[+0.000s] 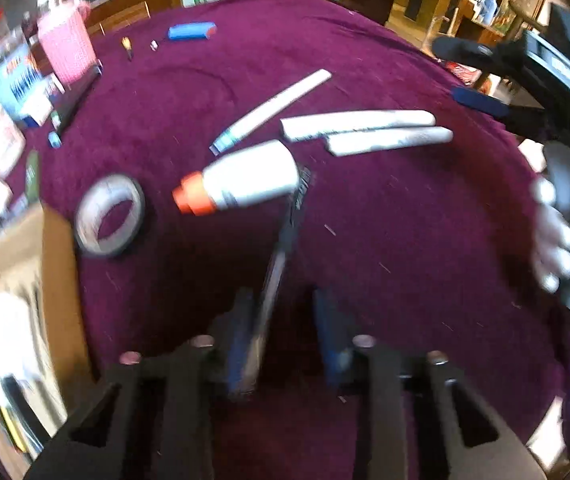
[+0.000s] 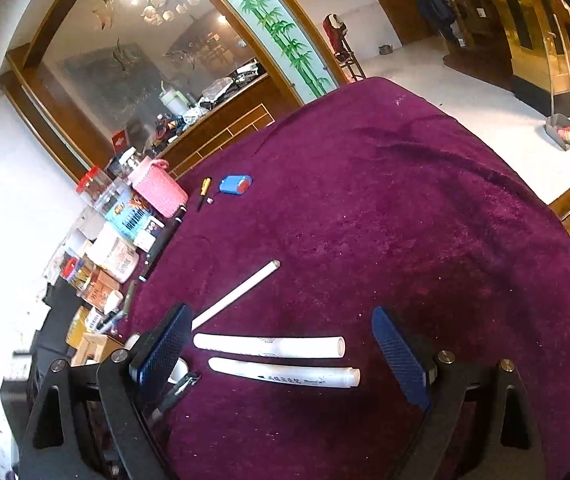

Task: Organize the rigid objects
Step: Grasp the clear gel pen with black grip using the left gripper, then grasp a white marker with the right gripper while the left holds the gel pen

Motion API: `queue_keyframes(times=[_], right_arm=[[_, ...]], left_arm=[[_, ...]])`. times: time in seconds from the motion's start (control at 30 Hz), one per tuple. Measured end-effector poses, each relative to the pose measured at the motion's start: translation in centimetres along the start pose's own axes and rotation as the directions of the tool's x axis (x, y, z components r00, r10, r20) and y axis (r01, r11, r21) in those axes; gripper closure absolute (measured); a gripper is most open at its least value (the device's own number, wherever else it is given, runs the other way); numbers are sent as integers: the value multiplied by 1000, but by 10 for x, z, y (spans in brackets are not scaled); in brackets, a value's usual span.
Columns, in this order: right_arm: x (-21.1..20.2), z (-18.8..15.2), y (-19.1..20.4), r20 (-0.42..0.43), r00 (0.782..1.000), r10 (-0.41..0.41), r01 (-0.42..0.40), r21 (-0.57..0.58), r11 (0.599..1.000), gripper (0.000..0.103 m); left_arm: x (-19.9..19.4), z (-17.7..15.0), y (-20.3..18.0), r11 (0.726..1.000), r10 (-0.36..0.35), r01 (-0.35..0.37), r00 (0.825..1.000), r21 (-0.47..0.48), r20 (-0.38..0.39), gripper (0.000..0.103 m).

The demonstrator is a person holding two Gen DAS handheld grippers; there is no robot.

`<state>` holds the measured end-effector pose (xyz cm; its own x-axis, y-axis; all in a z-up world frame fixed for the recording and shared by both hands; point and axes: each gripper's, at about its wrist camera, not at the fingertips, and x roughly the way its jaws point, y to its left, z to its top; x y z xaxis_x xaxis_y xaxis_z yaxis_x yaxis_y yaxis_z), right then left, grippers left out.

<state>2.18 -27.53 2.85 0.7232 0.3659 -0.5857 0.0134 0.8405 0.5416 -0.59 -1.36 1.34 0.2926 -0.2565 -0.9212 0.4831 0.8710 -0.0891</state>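
Note:
My left gripper (image 1: 285, 332) has a slim dark metal tool (image 1: 281, 256) lying between its blue pads, against the left pad; the jaws stand apart. Ahead on the purple cloth lie a white bottle with an orange cap (image 1: 241, 184), a tape roll (image 1: 109, 216), a thin white tube (image 1: 273, 108) and two white pipes (image 1: 357, 122) (image 1: 389, 140). My right gripper (image 2: 281, 356) is open and empty, hovering over the two pipes (image 2: 269, 346) (image 2: 285, 376). The thin tube (image 2: 237, 296) lies beyond them. The tool's tip (image 2: 183, 384) shows by its left pad.
A cardboard box (image 1: 17, 320) with items stands at the left. A blue battery pack (image 1: 191, 32) (image 2: 236, 184), a small screwdriver (image 2: 204, 192) and a pink pouch (image 2: 159, 192) lie far back. Boxes and jars crowd the table's left edge (image 2: 113, 256).

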Motion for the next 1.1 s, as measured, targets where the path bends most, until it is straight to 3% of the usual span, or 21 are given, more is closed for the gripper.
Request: queue_keyframes(times=[0.07,0.27,0.37,0.4,0.47,0.5,0.7,0.87,0.97,1.1], right_arm=[[-1,1,-2,4,1000,6,-6,11,1000,9],[-5,3,-4,9,1000,28,-28,32,999,9],[-5,2,-9,4,999,45,-45,61,997,9],[-4,2,-10,2,998,55,-55,69,996,9],[0,1,-11,-5,999,52,-51,73,996,9],[2,0,-11,-12,999,41,-40,72,997,9],[5,-4,-7,-6,1000,-3,3,31,1000,9],[11,-7,-5,-24,999,-36,36,7,999,9],[12,-9,-8,-66,998,-13,17,53,998,9],[24,-17,-4,-179,980,89,-70,111,991,9]], left_arm=[[-3,-9,-4,999,-37,37,999,-21,-3,77],[0,-6,-14,999,18,-16,998,-35,57,74],[4,-8,-25,995,95,-93,987,-25,127,75],[5,-7,-27,995,99,-96,985,-30,139,82],[-1,-15,-25,998,34,-24,986,-61,161,95],[-5,-20,-22,997,-6,20,985,-79,171,95],[-51,-48,-14,992,-48,77,964,-101,263,95],[-99,-75,-6,984,-88,137,930,-115,358,95],[-114,-89,2,977,-106,167,918,-130,383,95],[-113,-99,7,969,-132,201,914,-146,384,95]])
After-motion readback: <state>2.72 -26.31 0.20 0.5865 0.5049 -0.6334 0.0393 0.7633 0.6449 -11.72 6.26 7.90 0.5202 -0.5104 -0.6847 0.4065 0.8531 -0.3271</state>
